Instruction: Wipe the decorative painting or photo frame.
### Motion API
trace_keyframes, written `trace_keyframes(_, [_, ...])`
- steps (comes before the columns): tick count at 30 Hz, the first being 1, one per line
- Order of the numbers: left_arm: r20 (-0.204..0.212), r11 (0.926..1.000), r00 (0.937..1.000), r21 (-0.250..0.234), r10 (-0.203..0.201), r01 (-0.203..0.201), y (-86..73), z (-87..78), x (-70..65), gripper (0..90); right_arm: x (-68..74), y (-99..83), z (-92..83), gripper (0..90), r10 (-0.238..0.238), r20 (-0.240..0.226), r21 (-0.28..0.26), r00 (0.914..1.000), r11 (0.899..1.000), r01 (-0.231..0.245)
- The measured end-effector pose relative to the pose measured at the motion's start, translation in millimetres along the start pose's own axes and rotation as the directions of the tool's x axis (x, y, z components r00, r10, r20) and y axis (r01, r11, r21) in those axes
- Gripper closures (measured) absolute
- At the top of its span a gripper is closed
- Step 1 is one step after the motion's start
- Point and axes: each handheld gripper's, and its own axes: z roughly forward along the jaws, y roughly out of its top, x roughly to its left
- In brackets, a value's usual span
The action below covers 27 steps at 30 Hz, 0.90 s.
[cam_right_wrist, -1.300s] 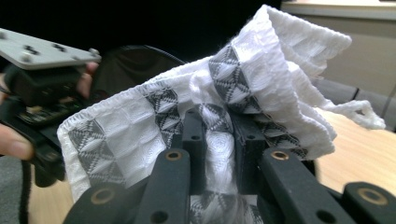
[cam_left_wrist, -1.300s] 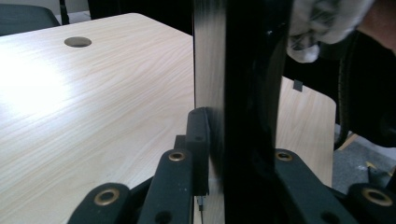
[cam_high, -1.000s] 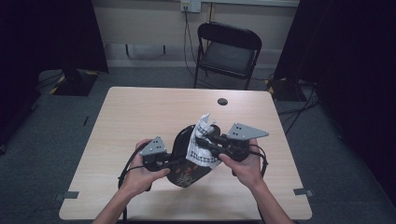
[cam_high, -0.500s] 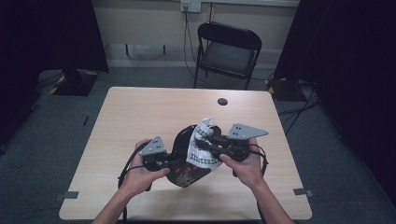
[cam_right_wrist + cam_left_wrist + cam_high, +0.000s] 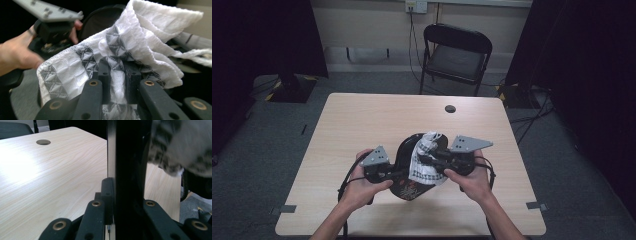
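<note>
My left claw (image 5: 398, 173) clamps a black plate's (image 5: 409, 150) edge above the table (image 5: 362, 120); my right claw (image 5: 424, 160) pinches the patterned white cloth (image 5: 424, 167).

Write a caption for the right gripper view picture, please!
Right gripper pinching a white-and-grey checked cloth between its jaws, with the left gripper blurred behind.

I log: one light wood-grain rectangular surface (image 5: 362, 125) with a dark round grommet hole (image 5: 450, 108); one black folding metal chair (image 5: 456, 56) behind it; grey carpet floor (image 5: 257, 165); cream rear wall (image 5: 362, 27) with a white socket (image 5: 415, 5); black curtains (image 5: 582, 60) on both sides.
</note>
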Motion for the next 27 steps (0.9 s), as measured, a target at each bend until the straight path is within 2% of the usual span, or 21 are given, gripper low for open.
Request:
trace_keyframes(3, [0.003, 1.0, 1.0, -0.002, 0.0, 0.0, -0.3, -0.4, 0.3, 80.6, 1.6, 0.2, 1.3, 79.3, -0.003, -0.005, 0.008, 1.0, 1.0, 0.003])
trace_keyframes(6, [0.004, 1.0, 1.0, -0.001, 0.002, -0.002, -0.1, 0.2, 0.0, 80.6, -4.3, 1.0, -3.6, 79.4, 0.021, -0.003, -0.006, 0.9998, 1.0, -0.021])
trace_keyframes(7, [0.005, 1.0, 1.0, -0.003, 0.0, 0.0, -0.1, 0.5, -0.1, 80.6, -11.6, 0.7, -10.5, 79.4, 0.037, 0.022, -0.021, 0.9991, 0.999, -0.037])
trace_keyframes(9, [0.004, 1.0, 1.0, -0.002, 0.001, -0.001, 0.0, 0.6, -0.3, 80.6, -13.6, 0.2, -12.8, 79.4, 0.045, 0.031, -0.025, 0.9985, 0.999, -0.045])
trace_keyframes(10, [0.005, 1.0, 1.0, 0.001, 0.003, -0.003, 0.3, 0.7, -0.2, 80.5, -15.8, -0.6, -15.2, 79.3, 0.044, 0.045, -0.025, 0.998, 0.999, -0.043])
trace_keyframes(11, [0.005, 1.0, 1.0, 0.002, 0.002, -0.002, 0.5, 0.9, -0.2, 80.5, -16.1, -2.5, -16.8, 79.3, 0.02, 0.077, -0.005, 0.9969, 1.0, -0.02])
trace_keyframes(12, [0.005, 1.0, 1.0, 0.001, 0.003, -0.003, 0.7, 1.3, -0.5, 80.4, -15.6, -3.7, -16.8, 79.3, 0.017, 0.08, 0.007, 0.9967, 1.0, -0.018])
trace_keyframes(17, [0.002, 1.0, 1.0, 0.007, 0.007, -0.007, 1.1, 0.6, -0.2, 80.5, -14.3, -13.9, -10.2, 79.3, 0.021, 0.037, 0.059, 0.9991, 0.998, -0.023])
trace_keyframes(21, [0.007, 1.0, 1.0, 0.007, 0.006, -0.006, 0.8, -1.0, 2.0, 80.6, -11.0, -20.6, -2.7, 79.3, 0.001, 0.007, 0.102, 1.0, 0.995, -0.002])
trace_keyframes(25, [-0.001, 1.0, 1.0, 0.006, 0.005, -0.005, 0.5, -2.7, 4.0, 80.6, -12.8, -28.6, 3.7, 79.3, 0.012, -0.014, 0.14, 0.9998, 0.99, -0.01])
trace_keyframes(26, [-0.003, 1.0, 1.0, 0.005, 0.003, -0.003, 0.4, -3.0, 4.4, 80.6, -14.1, -35.2, 7.6, 79.3, 0.016, -0.023, 0.17, 0.9996, 0.985, -0.011])
trace_keyframes(27, [-0.005, 1.0, 1.0, 0.005, 0.003, -0.003, 0.3, -3.3, 4.6, 80.6, -14.3, -37.3, 8.9, 79.3, 0.023, -0.026, 0.175, 0.9994, 0.984, -0.018])
